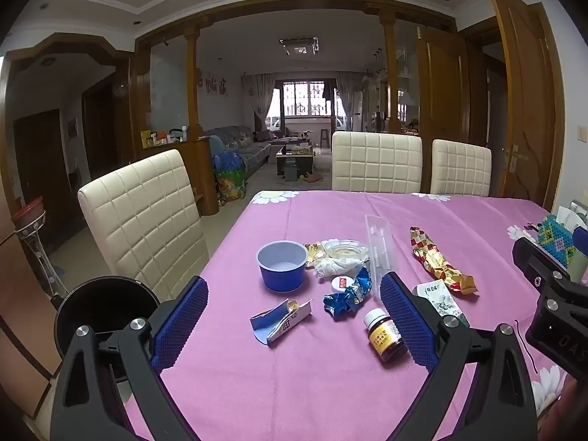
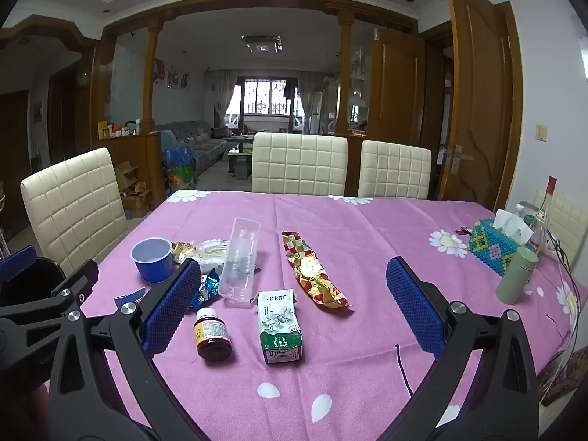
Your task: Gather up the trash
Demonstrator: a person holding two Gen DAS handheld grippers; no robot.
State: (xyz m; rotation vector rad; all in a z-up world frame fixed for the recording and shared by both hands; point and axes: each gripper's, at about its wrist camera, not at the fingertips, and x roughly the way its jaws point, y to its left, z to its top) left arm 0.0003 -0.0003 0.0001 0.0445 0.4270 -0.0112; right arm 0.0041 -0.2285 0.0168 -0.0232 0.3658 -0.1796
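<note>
Above pink tablecloth (image 2: 330, 386), both grippers (image 1: 290, 327) (image 2: 294, 305) agape, brown bottle (image 2: 213, 336), possibly medicine

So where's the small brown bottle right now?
The brown bottle lies on the pink tablecloth, near the front edge, just left of the green-and-white carton and in front of the crumpled blue wrapper.

"DAS" — right claw (image 1: 551, 286) housing

- The left gripper (image 1: 294, 325) points slightly downward, its blue-padded jaws spread wide with nothing clamped between them.
- The right gripper (image 2: 294, 307), just beside it on its right, tilts downward likewise, jaws fully apart and empty.
</note>
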